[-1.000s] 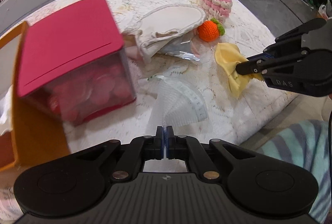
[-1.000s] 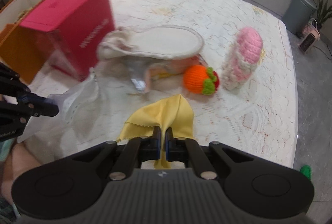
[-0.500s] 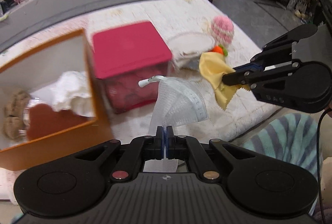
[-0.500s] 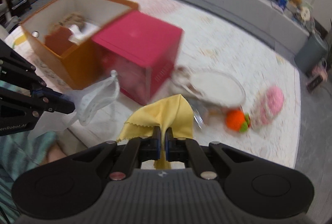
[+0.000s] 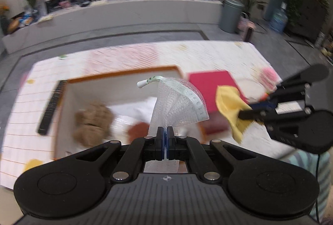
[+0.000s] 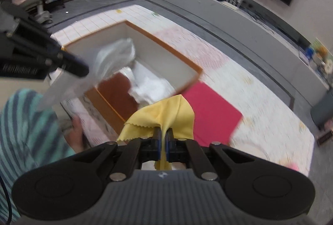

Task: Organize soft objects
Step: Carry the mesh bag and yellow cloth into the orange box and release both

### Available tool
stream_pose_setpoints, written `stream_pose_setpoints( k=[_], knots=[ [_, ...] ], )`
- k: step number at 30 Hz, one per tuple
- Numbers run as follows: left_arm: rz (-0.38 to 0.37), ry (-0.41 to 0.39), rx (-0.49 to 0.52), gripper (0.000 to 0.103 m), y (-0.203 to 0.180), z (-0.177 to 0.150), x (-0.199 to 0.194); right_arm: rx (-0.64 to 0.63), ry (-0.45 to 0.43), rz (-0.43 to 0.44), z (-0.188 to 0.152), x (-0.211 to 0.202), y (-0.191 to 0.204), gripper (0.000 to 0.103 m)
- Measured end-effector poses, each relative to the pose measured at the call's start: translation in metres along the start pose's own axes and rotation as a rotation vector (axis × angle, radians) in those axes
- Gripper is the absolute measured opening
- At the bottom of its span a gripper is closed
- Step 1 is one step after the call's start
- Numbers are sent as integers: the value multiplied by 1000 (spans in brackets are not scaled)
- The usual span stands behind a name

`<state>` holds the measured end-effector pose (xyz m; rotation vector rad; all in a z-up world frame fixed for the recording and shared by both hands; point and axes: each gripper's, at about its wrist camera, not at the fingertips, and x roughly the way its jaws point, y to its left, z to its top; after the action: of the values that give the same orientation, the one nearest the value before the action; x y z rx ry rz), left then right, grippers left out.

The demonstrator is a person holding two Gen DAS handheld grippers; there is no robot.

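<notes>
- Black, flat and long, a remote control [image 5: 52, 107] lies on the pale tiled mat [image 5: 18, 112], just beside the left wall of the orange box [image 5: 122, 74].
- The orange box sits open-topped on the mat. Inside it lie a brown woolly item [image 5: 91, 123], white cloth [image 6: 149, 87] and a reddish-brown piece [image 6: 116, 93]; blur hides finer detail.
- The left gripper [image 5: 166, 142] has its jaws pressed fully together on a white mesh bag [image 5: 179, 104]. The bag stands up from the jaws in a fan shape, in the air above the open box, with a white tab at its top edge.
- A pink-lidded box [image 5: 210, 83] stands against the right side of the orange box.
- The right gripper [image 6: 163, 147] has its jaws clamped tight on a yellow cloth [image 6: 164, 116]. The cloth has a zigzag edge and hangs in the air over the near corner where the two boxes meet.
- In the left wrist view the right gripper [image 5: 244, 113] is to the right of the mesh bag, well clear of it.
- A pink knitted item [image 5: 268, 75] lies blurred on the lace-patterned cover [image 6: 270, 121], beyond the pink-lidded box.
- A striped teal sleeve [image 6: 22, 127] shows at the near edge.
</notes>
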<state>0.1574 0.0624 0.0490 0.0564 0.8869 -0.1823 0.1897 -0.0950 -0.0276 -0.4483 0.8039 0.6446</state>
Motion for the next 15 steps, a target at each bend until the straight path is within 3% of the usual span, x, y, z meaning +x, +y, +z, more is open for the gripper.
stream_pose_setpoints(
  k=[9, 15],
  knots=[
    [106, 31, -83, 1, 76, 29, 32, -2, -4, 76, 53, 45, 24, 1],
    [120, 133, -132, 1, 114, 19, 81, 28, 47, 84, 74, 93, 26, 1]
  ],
)
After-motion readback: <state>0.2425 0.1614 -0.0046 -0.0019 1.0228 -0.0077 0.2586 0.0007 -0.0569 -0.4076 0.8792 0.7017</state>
